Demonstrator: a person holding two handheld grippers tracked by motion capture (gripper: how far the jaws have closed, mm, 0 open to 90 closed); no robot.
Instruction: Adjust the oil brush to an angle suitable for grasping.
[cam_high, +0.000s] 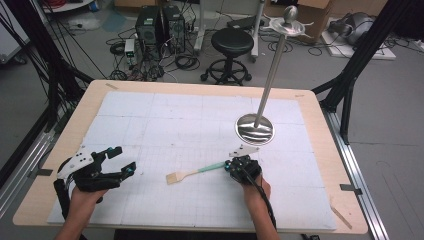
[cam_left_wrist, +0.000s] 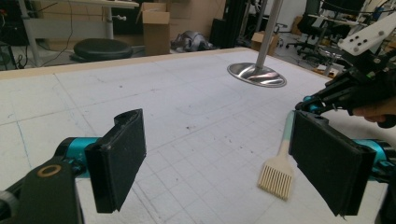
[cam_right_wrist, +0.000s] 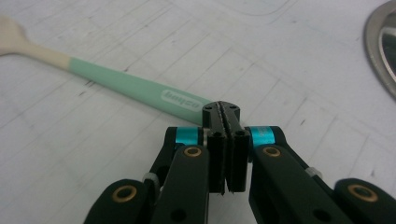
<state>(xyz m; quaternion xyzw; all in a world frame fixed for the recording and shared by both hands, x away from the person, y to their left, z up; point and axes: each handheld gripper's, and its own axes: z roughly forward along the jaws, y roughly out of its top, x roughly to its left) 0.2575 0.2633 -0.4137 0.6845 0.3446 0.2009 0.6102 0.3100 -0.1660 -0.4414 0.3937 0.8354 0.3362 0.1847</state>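
Reaching flat over the table, the right hand-held gripper (cam_high: 235, 165) pinches the brush (cam_high: 192, 173); the left hand-held gripper (cam_high: 122, 162) gapes.

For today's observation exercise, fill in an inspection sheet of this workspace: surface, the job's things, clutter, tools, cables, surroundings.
Surface: white gridded mat on a wooden table, with small dark specks.
Job's things: brush with a green handle lying flat on the mat.
Clutter: metal stand, upright on its round base.
Tools: left tool open, holding nothing; right tool shut, its tips at the brush handle's end.
Cables: black cable trailing along the right forearm.
Surroundings: stool, computer towers, floor cables, cardboard boxes.
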